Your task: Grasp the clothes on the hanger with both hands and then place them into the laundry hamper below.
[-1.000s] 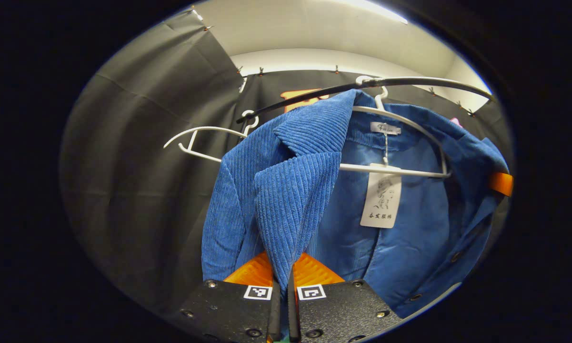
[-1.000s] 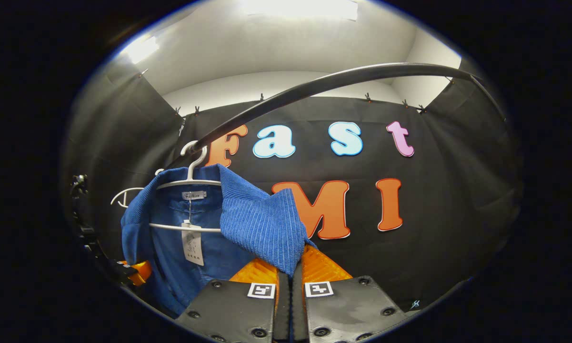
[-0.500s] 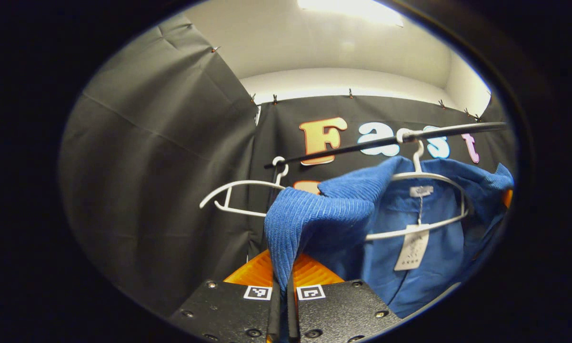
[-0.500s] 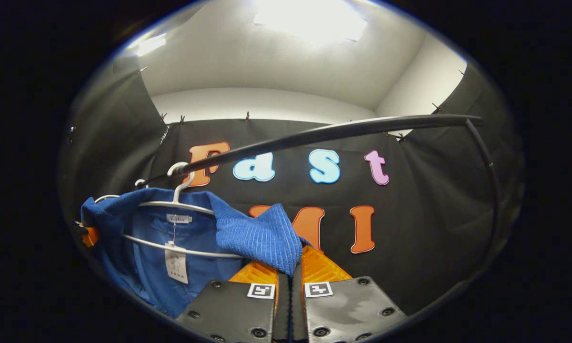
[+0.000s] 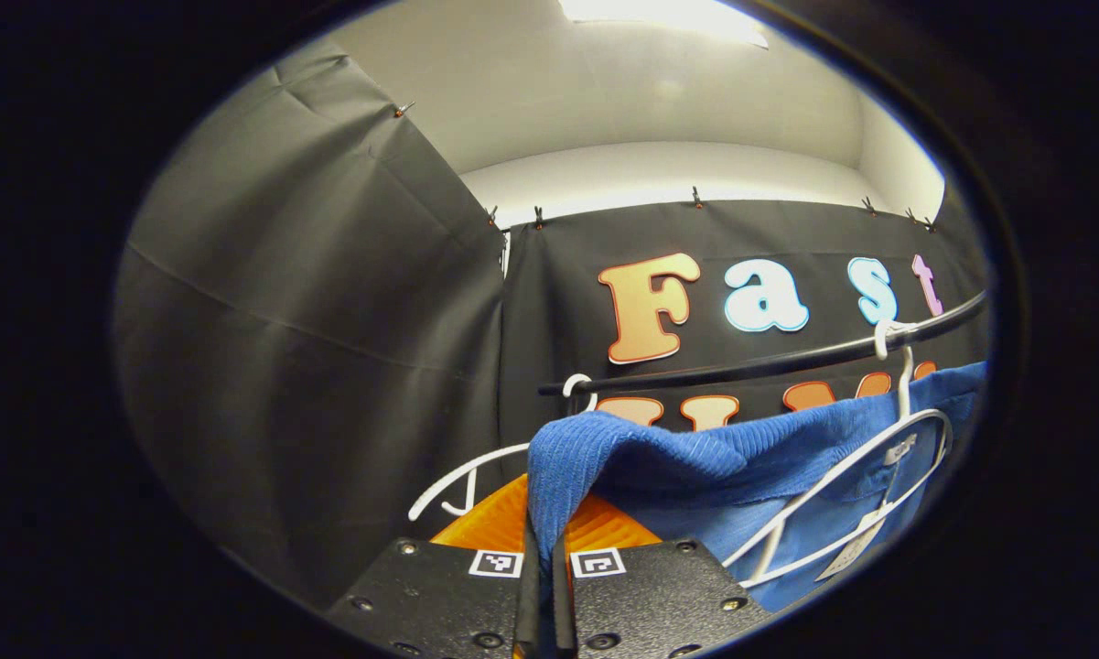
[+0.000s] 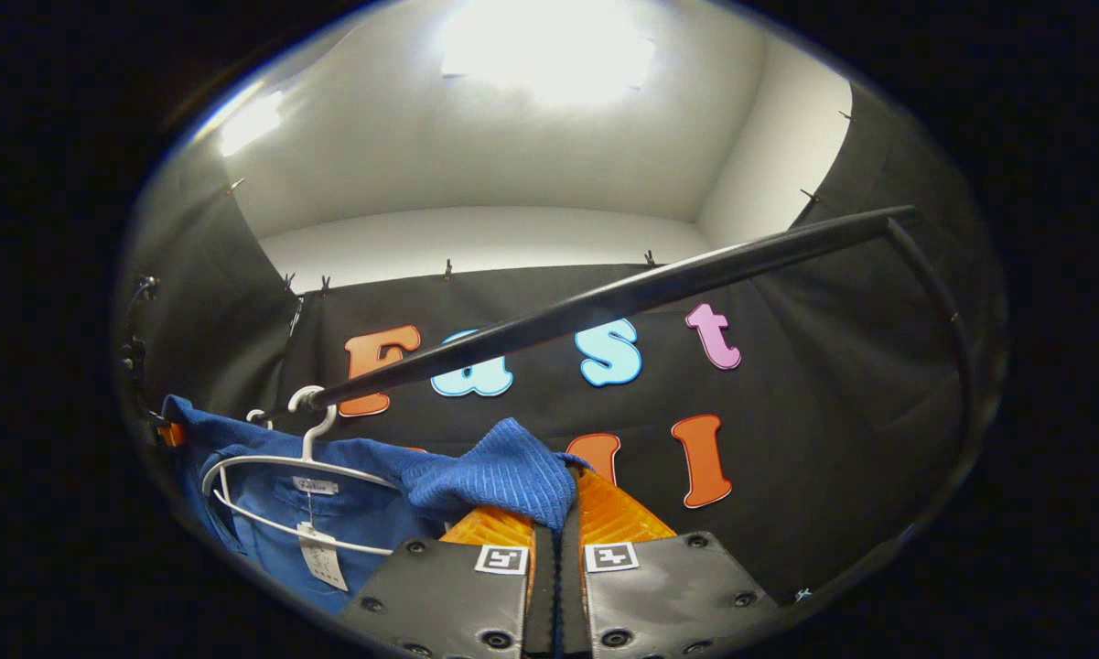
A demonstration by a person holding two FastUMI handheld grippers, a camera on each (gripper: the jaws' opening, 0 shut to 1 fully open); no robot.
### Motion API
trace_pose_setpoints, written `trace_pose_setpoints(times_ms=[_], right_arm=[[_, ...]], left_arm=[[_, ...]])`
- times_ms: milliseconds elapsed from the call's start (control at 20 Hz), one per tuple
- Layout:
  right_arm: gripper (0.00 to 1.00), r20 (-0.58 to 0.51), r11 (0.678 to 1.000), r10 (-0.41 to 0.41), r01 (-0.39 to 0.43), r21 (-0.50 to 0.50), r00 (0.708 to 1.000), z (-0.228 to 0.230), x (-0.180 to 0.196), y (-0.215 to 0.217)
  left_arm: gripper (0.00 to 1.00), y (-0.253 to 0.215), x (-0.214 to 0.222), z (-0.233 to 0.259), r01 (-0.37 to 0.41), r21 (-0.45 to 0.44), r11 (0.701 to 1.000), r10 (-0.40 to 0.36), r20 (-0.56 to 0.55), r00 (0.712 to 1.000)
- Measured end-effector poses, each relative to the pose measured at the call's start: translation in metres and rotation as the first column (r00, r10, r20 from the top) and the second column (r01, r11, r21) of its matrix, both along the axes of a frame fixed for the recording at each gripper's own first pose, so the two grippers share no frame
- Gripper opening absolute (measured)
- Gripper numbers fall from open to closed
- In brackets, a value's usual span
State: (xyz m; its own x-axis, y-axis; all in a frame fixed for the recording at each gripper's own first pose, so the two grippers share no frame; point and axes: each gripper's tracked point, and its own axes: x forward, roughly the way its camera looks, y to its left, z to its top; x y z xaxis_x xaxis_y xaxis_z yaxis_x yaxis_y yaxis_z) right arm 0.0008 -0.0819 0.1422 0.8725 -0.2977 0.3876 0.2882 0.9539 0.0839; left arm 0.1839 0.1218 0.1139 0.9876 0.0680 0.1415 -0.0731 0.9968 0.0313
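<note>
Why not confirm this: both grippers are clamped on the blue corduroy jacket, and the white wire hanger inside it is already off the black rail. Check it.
One thing is wrong. The white wire hanger inside the blue corduroy jacket is not off the black rail: the right gripper view shows its hook over it. The left gripper and right gripper are indeed clamped on the jacket.

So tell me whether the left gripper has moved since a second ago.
Yes. The left gripper, shut on the blue jacket, has dropped relative to the black rail.

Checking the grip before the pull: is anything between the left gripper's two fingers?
Yes. In the left gripper view, a fold of the blue jacket is pinched between the left gripper fingers, which are closed on it.
</note>
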Motion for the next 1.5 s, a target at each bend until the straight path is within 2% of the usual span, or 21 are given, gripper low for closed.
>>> trace_pose_setpoints(times_ms=[200, 400, 600, 1050, 1250, 1500], right_arm=[[0.09, -0.014, 0.999, 0.017, -0.016, 0.033, 1.0, -0.007, 0.009, -0.001], [0.09, -0.027, 1.0, -0.01, 0.01, 0.009, 1.0, -0.008, 0.014, -0.01], [0.09, -0.035, 0.999, -0.051, 0.051, -0.014, 0.998, -0.008, 0.023, -0.021], [0.09, -0.127, 0.986, -0.164, 0.162, -0.032, 0.978, -0.039, 0.075, -0.073], [0.1, -0.142, 0.98, -0.196, 0.198, -0.001, 0.97, -0.056, 0.081, -0.096], [0.1, -0.17, 0.985, -0.169, 0.172, 0.005, 0.971, -0.069, 0.074, -0.104]], left_arm=[[0.06, 0.003, 0.021, -0.05, 0.026, 0.006, 1.0, -0.025, -0.074, 0.997], [0.06, -0.002, 0.009, -0.102, 0.021, -0.03, 0.999, -0.024, -0.11, 0.994], [0.06, -0.013, -0.004, -0.132, 0.032, -0.041, 0.999, -0.038, -0.158, 0.987], [0.06, -0.042, -0.018, -0.17, 0.077, -0.028, 0.997, -0.081, -0.245, 0.966], [0.08, -0.048, -0.021, -0.177, 0.092, -0.034, 0.995, -0.098, -0.25, 0.963], [0.06, -0.057, -0.032, -0.178, 0.116, -0.025, 0.993, -0.119, -0.256, 0.959]])
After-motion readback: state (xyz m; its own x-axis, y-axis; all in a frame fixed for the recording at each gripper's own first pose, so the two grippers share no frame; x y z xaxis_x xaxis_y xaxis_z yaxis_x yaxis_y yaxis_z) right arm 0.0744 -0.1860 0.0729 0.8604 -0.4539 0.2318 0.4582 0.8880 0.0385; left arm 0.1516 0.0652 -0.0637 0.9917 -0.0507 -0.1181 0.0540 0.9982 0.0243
